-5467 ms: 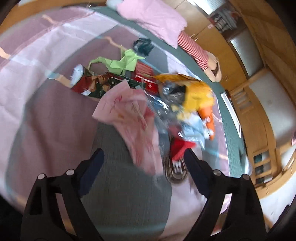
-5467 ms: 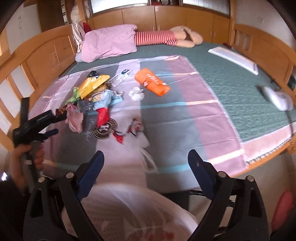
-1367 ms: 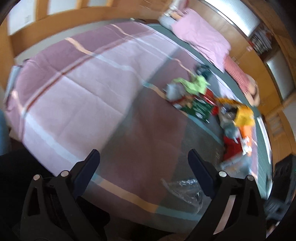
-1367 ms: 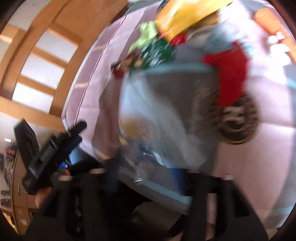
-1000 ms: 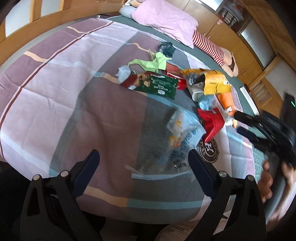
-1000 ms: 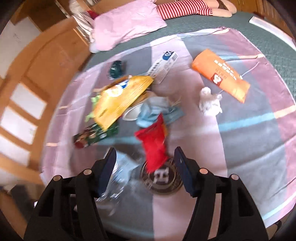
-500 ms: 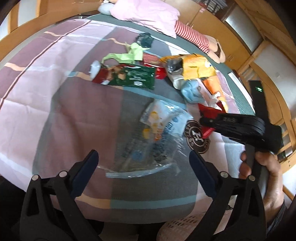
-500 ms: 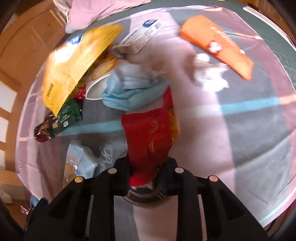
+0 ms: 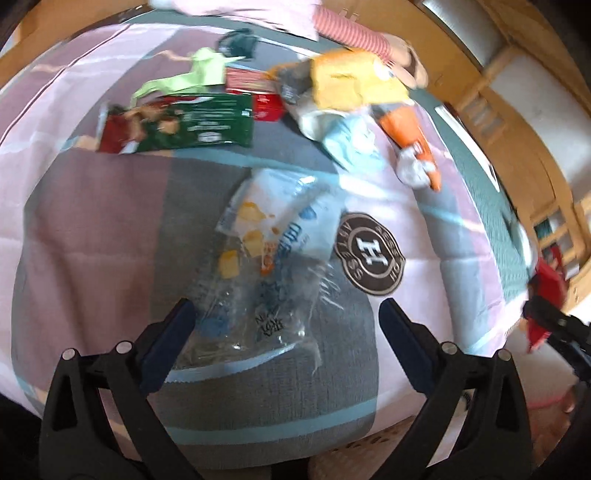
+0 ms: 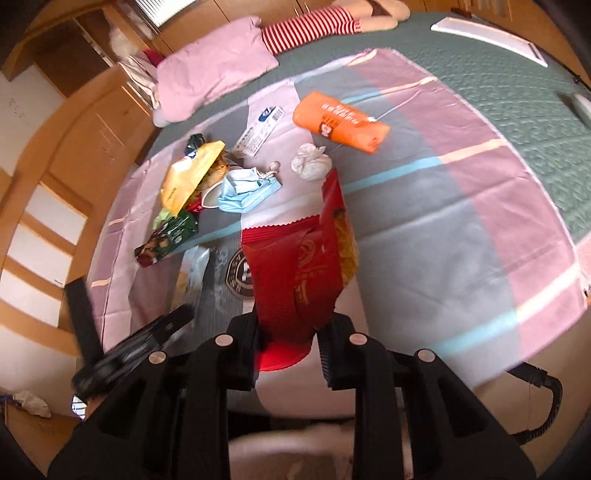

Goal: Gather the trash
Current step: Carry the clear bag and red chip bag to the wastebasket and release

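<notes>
My right gripper [image 10: 291, 332] is shut on a red snack wrapper [image 10: 295, 269], lifted above the near edge of the bed; the same red snack wrapper [image 9: 546, 299] shows at the right edge of the left wrist view. My left gripper [image 9: 284, 328] is open, hanging over a clear plastic snack bag [image 9: 269, 258] that lies on the striped cloth [image 9: 92, 221]. Beside the bag lies a round brown coaster [image 9: 371, 256]. Farther back lie a green wrapper [image 9: 184, 123], a yellow bag [image 9: 354, 83], a blue face mask [image 10: 245, 188], an orange packet [image 10: 340, 122] and a white tissue ball [image 10: 310, 164].
A pink pillow [image 10: 218, 74] and a striped soft toy [image 10: 314, 26] lie at the head of the bed. A wooden bed frame [image 10: 55, 177] runs along the left. A white bag opening [image 10: 317, 443] shows below my right gripper. A white box [image 10: 258, 129] lies near the orange packet.
My right gripper closed on the red wrapper and pulled it up and back off the pile. My left gripper moved lower and closer over the clear bag.
</notes>
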Available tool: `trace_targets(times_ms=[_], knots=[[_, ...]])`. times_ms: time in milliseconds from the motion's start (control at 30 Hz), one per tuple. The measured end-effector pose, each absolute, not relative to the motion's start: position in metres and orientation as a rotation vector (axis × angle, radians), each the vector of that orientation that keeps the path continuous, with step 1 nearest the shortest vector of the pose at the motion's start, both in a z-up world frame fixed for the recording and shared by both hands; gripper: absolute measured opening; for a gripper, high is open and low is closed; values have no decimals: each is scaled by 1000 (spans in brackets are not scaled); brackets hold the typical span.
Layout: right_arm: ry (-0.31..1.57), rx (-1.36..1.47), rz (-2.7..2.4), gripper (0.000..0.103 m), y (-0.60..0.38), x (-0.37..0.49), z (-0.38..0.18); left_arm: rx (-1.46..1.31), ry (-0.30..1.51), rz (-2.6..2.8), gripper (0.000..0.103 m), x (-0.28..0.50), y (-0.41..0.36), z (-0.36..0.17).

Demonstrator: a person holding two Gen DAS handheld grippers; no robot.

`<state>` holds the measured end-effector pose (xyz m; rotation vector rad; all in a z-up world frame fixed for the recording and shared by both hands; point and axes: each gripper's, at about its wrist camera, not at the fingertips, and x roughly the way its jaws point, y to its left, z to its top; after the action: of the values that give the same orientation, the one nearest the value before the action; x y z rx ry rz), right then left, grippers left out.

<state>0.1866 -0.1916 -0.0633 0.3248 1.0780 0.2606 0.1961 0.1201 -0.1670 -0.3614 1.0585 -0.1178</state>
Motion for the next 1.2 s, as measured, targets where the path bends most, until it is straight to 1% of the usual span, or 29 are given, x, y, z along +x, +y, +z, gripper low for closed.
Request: trace_targets(times_ms=[33, 100, 133, 200, 333, 433, 533, 667, 767, 933, 1067, 1200], knots=[[1068, 326, 253, 26, -195, 178, -60, -339, 1054, -126, 91, 196, 117, -167], [1049, 328, 240, 26, -201, 165, -58, -293, 1072, -153, 59, 196, 111, -171], [1041, 332, 234, 26, -204, 159, -59, -286, 1088, -169, 57, 196, 109, -173], [1033, 333, 220, 26, -208, 149, -60, -279, 1084, -197, 50, 194, 106, -173], [1014, 308, 213, 26, -212, 133, -58, -268, 1069, -231, 47, 188, 102, -170], [992, 301, 217, 26, -213, 126, -53, -288, 1048, -226, 40, 182, 104, -166], [971, 301, 237, 26, -213, 119, -47, -267, 1006, -178, 39, 174, 107, -158], [940, 292, 258, 26, -212, 109, -41, -239, 981, -135, 34, 163, 111, -152], [924, 283, 287, 26, -210, 100, -36, -243, 955, -118, 32, 155, 118, -146], [908, 247, 344, 26, -205, 85, -27, -290, 913, -83, 27, 145, 131, -139], [949, 181, 398, 26, -196, 73, -29, -303, 903, -70, 26, 142, 137, -137], [1026, 61, 408, 26, -182, 61, -49, -300, 899, -74, 24, 142, 135, -135]])
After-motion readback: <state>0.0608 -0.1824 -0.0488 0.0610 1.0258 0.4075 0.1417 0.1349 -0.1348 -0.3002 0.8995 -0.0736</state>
